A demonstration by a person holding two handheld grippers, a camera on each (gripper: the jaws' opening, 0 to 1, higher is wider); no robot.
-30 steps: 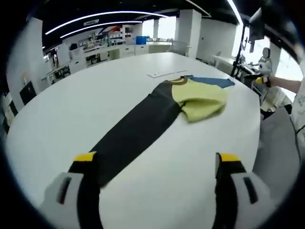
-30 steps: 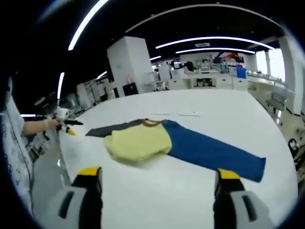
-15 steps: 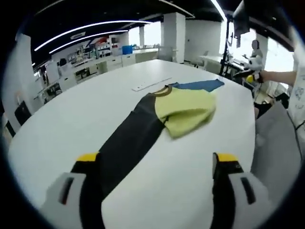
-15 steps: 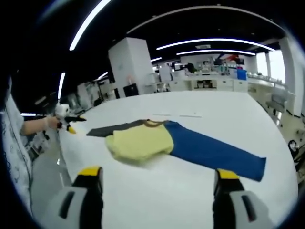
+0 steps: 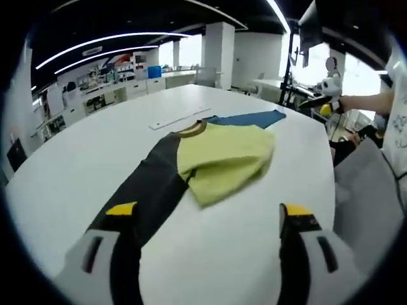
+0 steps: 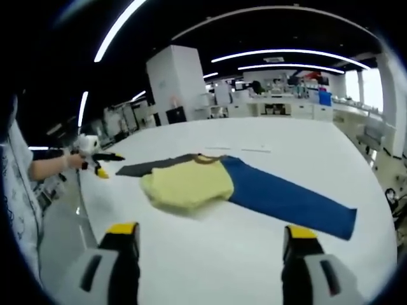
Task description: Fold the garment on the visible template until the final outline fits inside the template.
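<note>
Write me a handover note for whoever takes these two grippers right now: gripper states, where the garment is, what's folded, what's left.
Left gripper: open, empty, above the black sleeve.
Right gripper: open, empty, short of the blue sleeve.
Garment: on the white table, yellow body bunched up toward the collar, both sleeves spread flat to the sides.
Done: body folded up.
Left: probably fold both sleeves in over the body. I can't make out the template's outline, so check the fit.
</note>
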